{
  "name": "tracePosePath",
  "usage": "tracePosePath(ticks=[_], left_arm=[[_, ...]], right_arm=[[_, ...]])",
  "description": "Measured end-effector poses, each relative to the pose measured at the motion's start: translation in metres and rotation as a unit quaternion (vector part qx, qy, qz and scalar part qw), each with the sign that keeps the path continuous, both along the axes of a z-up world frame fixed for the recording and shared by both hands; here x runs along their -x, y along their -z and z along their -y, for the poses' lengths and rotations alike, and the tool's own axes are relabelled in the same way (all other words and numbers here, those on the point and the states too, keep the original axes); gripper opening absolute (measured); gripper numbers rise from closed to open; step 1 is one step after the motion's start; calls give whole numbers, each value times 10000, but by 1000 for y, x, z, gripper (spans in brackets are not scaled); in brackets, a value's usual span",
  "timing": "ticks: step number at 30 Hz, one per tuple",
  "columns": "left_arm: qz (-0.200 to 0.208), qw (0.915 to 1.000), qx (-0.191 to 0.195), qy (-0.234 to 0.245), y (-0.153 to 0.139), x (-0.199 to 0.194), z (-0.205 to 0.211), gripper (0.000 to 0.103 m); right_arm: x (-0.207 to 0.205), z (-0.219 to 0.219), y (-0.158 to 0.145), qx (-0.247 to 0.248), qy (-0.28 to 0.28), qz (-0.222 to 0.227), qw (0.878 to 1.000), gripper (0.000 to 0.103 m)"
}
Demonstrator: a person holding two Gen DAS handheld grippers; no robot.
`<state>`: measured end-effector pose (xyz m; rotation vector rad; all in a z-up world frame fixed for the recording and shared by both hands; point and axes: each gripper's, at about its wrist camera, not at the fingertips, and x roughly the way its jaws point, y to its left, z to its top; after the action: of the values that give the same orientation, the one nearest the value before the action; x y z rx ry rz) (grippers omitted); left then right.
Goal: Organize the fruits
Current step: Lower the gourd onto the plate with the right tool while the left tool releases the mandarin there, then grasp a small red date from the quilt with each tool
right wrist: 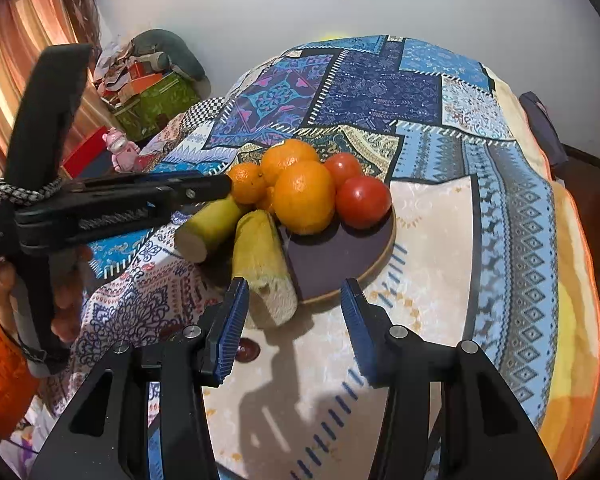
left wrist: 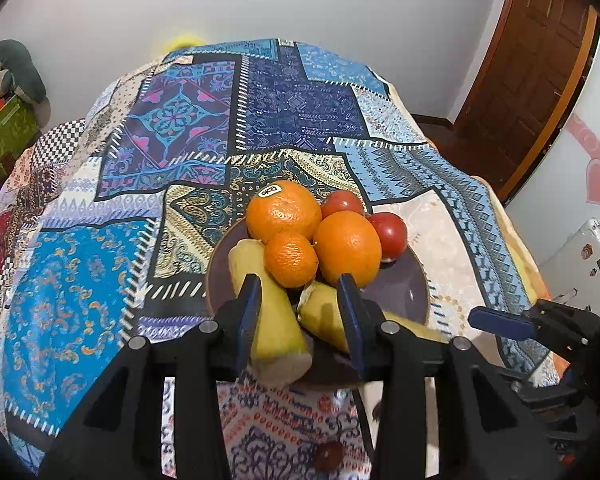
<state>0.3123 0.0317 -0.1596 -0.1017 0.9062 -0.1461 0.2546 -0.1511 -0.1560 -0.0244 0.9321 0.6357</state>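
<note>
Fruit fills the dark plate (right wrist: 340, 256) on our patterned cloth (right wrist: 420, 208): oranges (right wrist: 304, 196), tomatoes (right wrist: 362, 202) and two cut yellow pieces (right wrist: 262, 256) at its near edge. Our left gripper (left wrist: 300, 300) hangs part open over those pieces, pads not pressing. Our right gripper (right wrist: 294, 300) stands part open and empty, just short of the plate.

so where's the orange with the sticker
In the left wrist view, the stickered orange tops the pile at the plate's far left, beside a tomato.
</note>
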Motion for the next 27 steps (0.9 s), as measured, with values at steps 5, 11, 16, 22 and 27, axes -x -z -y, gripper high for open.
tracePosePath(ticks=[5,11,16,22,27], left_arm=[[15,10000,30,17,-7,30,-7,45],[-226,9996,156,74,4,66,-14,45],[-394,9989,234,125,17,87,-13,45],[-459,9986,178,171,27,99,-12,45],[-522,9979,217,330,34,100,-7,45]], right_arm=[[13,1,4,-46,13,-86,10000,45],[28,-6,15,-34,-68,-269,9996,45],[34,-17,27,10,-119,-392,9992,45],[32,-35,41,199,-185,-447,9986,44],[26,-46,45,416,-245,-355,9982,38]])
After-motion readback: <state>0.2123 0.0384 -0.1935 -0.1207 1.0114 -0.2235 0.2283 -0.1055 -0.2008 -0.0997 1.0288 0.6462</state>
